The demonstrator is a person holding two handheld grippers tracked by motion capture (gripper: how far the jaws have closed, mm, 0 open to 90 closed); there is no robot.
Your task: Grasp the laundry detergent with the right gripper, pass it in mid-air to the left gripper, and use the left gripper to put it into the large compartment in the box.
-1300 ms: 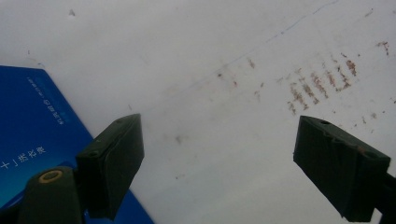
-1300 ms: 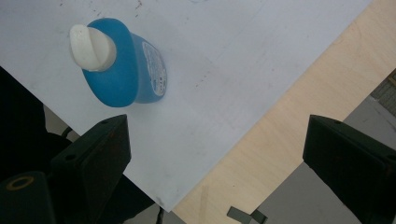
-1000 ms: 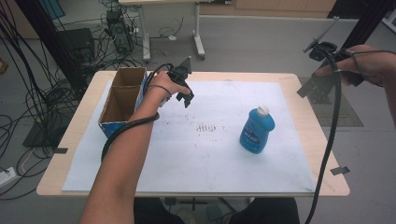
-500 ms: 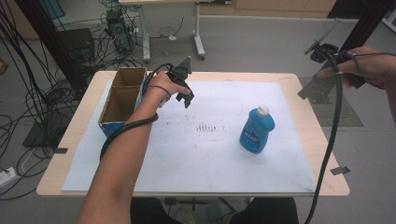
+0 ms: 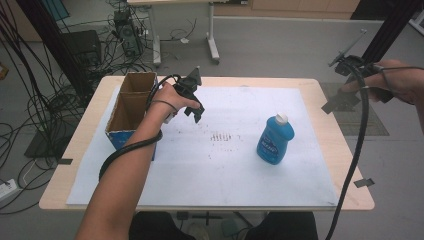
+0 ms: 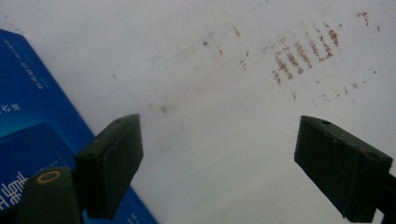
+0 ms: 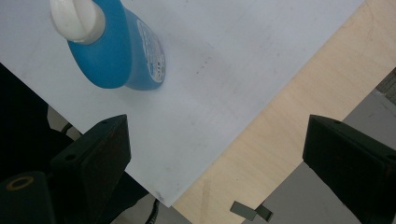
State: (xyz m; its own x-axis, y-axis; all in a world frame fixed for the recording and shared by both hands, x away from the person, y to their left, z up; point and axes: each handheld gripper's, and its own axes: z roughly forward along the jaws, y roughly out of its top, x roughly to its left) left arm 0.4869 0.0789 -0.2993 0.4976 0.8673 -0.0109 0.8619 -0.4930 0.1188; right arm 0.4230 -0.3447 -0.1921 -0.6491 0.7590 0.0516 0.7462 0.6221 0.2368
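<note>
A pale wooden tabletop [image 5: 335,125] carries a large white sheet [image 5: 225,175] that covers most of it and leaves bare wood along the edges. Near the sheet's middle lies a small patch of brown marks [image 5: 222,136], short strokes set in a row with loose specks around them. One grey tape strip [image 5: 64,161] sits at the left edge of the tabletop and another [image 5: 365,182] at the right edge. Black cables [image 5: 35,115] are tangled on the grey floor [image 5: 280,50] at the left, near a white power strip [image 5: 7,189]. Behind stand a black case [image 5: 82,45] and the white legs of a second desk [image 5: 212,45]. A dark mat [image 5: 360,120] lies on the floor at the right.
</note>
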